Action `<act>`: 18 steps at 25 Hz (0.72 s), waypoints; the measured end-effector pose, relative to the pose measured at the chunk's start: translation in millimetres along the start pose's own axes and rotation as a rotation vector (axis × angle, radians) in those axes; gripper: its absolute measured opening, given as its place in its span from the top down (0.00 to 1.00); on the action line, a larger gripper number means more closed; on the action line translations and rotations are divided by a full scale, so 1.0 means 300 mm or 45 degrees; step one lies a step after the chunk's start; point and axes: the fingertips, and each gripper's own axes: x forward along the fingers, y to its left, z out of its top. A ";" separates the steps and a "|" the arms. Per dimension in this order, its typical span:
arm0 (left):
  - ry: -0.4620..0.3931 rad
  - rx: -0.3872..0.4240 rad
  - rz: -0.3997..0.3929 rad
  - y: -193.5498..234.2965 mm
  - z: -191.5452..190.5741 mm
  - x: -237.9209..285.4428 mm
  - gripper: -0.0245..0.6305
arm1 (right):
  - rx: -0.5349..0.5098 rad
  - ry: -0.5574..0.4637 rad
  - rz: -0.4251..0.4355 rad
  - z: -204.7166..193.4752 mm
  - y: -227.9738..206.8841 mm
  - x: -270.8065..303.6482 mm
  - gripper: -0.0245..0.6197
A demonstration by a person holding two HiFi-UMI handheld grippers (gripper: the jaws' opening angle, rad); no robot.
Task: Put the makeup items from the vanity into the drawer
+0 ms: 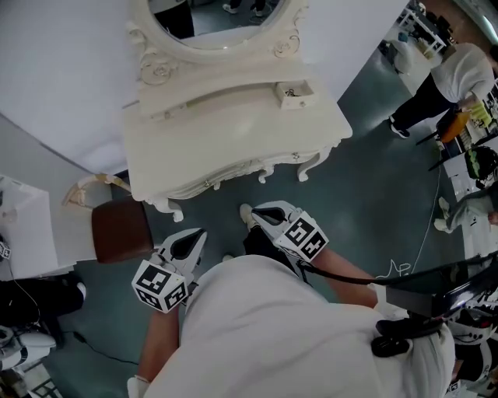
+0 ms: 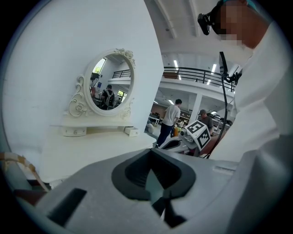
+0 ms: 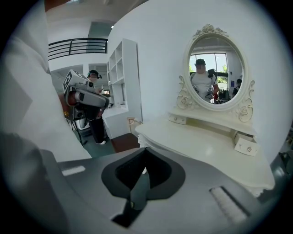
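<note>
The left gripper and right gripper are hovering with jaws pressed together, empty, well short of the vanity; its small drawer is perhaps holding something.

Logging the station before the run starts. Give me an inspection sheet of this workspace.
Surface: vanity, white, nothing seen on top.
Job's things: makeup items, nothing seen; small drawer on the right is open, contents too small to tell.
Clutter: nothing seen.
Grippers: left gripper and right gripper, fingers together, empty, short of the vanity.
Cables: black cable off the right gripper; thin white cable on the floor.
Surroundings: mirror, brown stool, person at far right.
</note>
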 end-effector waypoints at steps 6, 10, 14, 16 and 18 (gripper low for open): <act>-0.014 -0.002 0.031 -0.002 -0.029 -0.055 0.96 | -0.048 -0.011 0.032 0.018 0.065 0.024 0.96; -0.016 -0.014 0.043 0.001 -0.039 -0.075 0.96 | -0.067 -0.013 0.048 0.030 0.089 0.034 0.96; -0.019 -0.019 0.053 -0.003 -0.047 -0.089 0.96 | -0.088 -0.026 0.060 0.041 0.107 0.043 0.96; -0.019 -0.019 0.051 -0.002 -0.051 -0.088 0.96 | -0.089 -0.028 0.062 0.047 0.112 0.046 0.96; -0.016 -0.017 0.043 -0.004 -0.054 -0.081 0.96 | -0.087 -0.024 0.059 0.042 0.112 0.043 0.96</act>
